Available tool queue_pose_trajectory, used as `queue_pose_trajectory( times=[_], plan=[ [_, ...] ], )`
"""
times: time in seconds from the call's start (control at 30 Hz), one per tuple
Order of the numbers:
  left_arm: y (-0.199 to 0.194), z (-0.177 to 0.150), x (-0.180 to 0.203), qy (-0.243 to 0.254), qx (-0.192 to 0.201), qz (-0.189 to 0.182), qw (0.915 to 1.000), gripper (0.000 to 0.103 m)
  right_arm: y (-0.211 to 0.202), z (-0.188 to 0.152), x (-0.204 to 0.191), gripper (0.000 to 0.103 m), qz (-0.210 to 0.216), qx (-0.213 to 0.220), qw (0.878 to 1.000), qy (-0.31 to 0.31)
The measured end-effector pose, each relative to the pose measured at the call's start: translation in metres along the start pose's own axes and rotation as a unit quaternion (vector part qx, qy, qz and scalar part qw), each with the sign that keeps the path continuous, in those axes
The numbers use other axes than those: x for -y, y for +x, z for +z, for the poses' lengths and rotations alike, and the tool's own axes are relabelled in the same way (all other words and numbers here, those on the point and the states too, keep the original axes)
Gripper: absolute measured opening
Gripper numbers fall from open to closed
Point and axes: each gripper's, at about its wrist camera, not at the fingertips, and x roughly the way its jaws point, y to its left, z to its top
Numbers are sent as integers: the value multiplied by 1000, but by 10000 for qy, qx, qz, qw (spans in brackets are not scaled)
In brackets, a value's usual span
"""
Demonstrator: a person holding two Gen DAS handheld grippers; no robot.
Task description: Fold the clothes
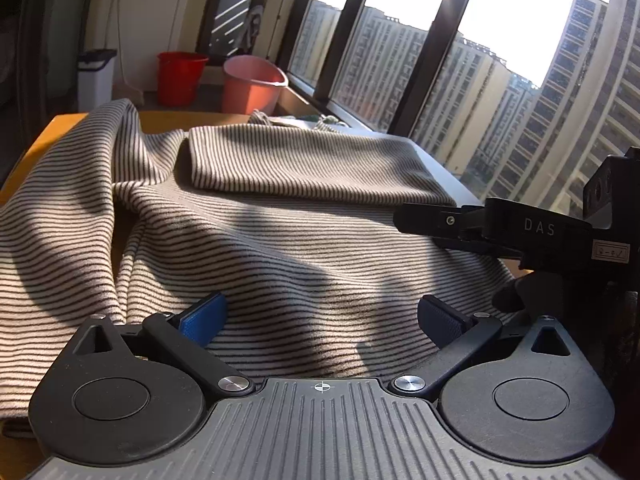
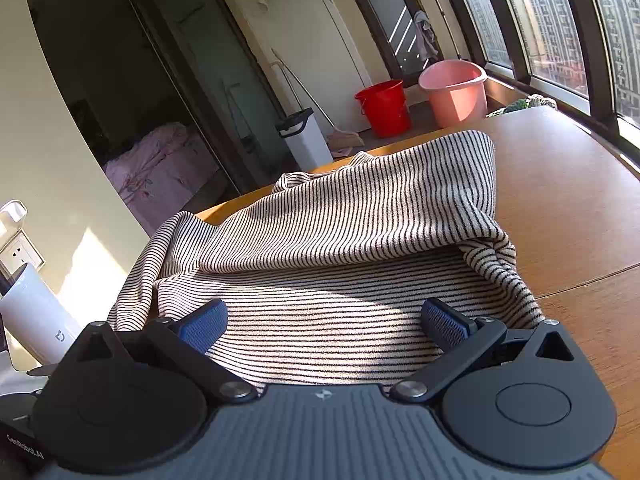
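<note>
In the left wrist view, a striped garment (image 1: 280, 216) is seen spread over a wooden table (image 1: 52, 132) beside the windows, with one part laid back flat on top of the rest and loose ridges raised at the left. The left gripper (image 1: 320, 320) is held low over the near cloth, its jaws spread wide with nothing between the blue pads. The right gripper (image 1: 472, 226) is seen at the right edge of the cloth; whether it is parted or closed cannot be told from here.

In the right wrist view, the garment (image 2: 340, 240) is shown bunched and partly doubled over, bare table (image 2: 568, 208) to its right. The right gripper (image 2: 324, 320) is open, nothing held. The knit is judged soft, light and limp, likely to sag and slide; a hem or corner is best pinched, not the loose middle.
</note>
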Motion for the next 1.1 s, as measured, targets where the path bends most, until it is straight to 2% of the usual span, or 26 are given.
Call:
queue_pose_trajectory(
  times=[0.07,0.17,0.27,0.33,0.53,0.67,0.73,0.77,0.8,0.83,0.87,0.9,0.93,1.0,1.1],
  plan=[
    [-13,-1,1,458,-14,278,9986,103,-2,0,5,103,105,50,9998,137],
    [-32,-4,3,1142,-35,692,9910,103,-3,-1,10,103,209,97,9994,275],
    [-53,-8,-6,1824,-116,1266,9750,102,-3,-1,10,103,188,94,9995,253],
    [-65,-10,-19,1982,-246,1558,9674,99,-2,-1,8,103,178,94,9995,247],
    [-82,-18,-48,2138,-534,1902,9567,97,0,-1,7,103,134,88,9997,208],
    [-65,-25,-53,2232,-668,1834,9550,92,1,-2,5,103,98,80,9998,172],
    [-58,-24,-52,2229,-511,1733,9580,90,1,-2,6,103,100,85,9998,178],
    [-55,-22,-53,2209,-492,1706,9590,86,1,-2,6,103,102,87,9997,184],
    [-52,-21,-53,2203,-468,1698,9594,73,1,-2,6,103,105,89,9997,189],
    [-47,-19,-55,2199,-436,1742,9588,54,2,-2,6,103,104,90,9997,189],
    [-44,-17,-57,2164,-439,1777,9590,44,2,-2,6,103,99,90,9997,185],
    [-40,-15,-59,2129,-442,1812,9591,24,2,-3,6,103,95,90,9997,182],
    [-37,-13,-63,2044,-433,1833,9606,17,3,-4,5,103,92,92,9998,181],
    [-36,-7,-69,1806,-395,1763,9668,15,3,-4,5,103,90,94,9998,182],
    [-47,9,-75,1392,-234,1441,9795,12,3,-5,4,103,73,92,9998,165]
  ],
)
